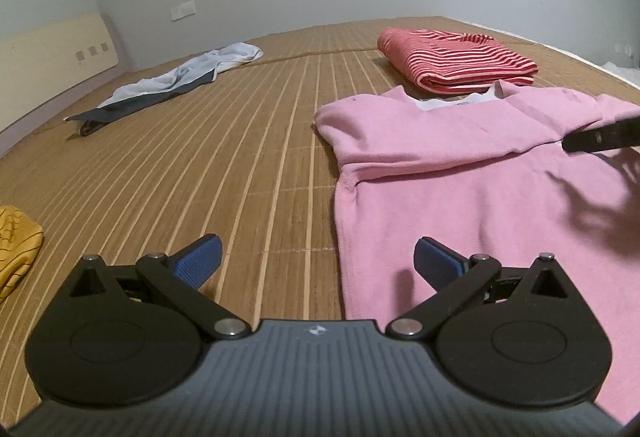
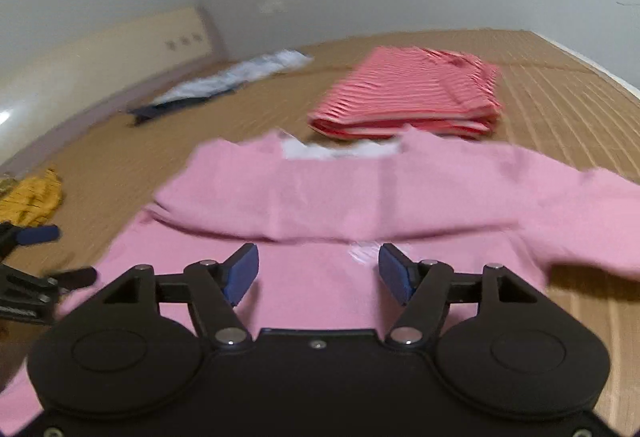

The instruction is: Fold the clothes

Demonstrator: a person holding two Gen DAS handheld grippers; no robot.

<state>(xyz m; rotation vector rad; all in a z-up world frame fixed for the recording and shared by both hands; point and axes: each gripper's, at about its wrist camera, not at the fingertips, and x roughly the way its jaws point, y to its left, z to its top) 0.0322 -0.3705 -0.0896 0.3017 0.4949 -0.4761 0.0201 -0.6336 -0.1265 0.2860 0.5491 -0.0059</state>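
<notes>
A pink shirt (image 1: 460,177) (image 2: 360,197) lies flat on the bamboo mat (image 1: 240,157), collar away from me, with a sleeve folded across its chest. My left gripper (image 1: 316,249) is open and hovers over the shirt's left edge; one pad is over the mat, the other over pink cloth. My right gripper (image 2: 318,257) is open above the middle of the shirt, with nothing between its pads. One dark finger of the right gripper (image 1: 600,137) shows over the folded sleeve at the right edge. The left gripper (image 2: 68,255) shows at the far left of the right wrist view.
A folded red-and-white striped garment (image 1: 452,57) (image 2: 412,93) sits just beyond the pink collar. A crumpled white and dark blue garment (image 1: 168,85) lies far left, near a cream headboard (image 1: 48,53). A yellow garment (image 1: 16,245) lies at the near left. Walls bound the mat behind.
</notes>
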